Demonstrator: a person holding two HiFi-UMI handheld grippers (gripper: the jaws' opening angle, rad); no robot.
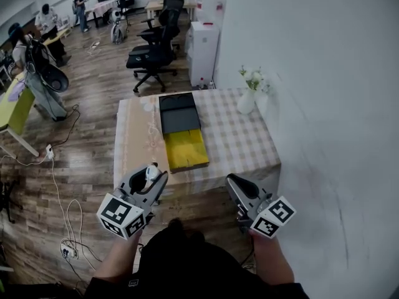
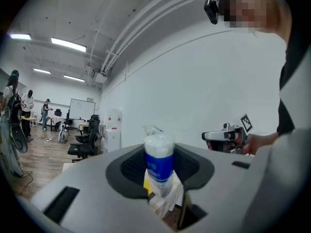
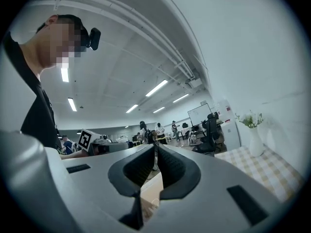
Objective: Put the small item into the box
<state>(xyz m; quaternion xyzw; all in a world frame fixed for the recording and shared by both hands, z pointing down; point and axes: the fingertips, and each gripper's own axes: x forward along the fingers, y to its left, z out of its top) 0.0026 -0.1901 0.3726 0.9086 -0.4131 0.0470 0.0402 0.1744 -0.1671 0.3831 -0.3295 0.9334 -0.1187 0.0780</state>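
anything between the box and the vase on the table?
No. The head view shows only bare checked tablecloth between the box and the vase.

Print on the small item is too blurred to read.

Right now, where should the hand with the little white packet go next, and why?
Probably a short way forward, until it is over the open box. The left gripper is shut on the white packet with the blue label, but it hovers only at the near edge of the checked table. The box's yellow tray lies just ahead, uncovered.
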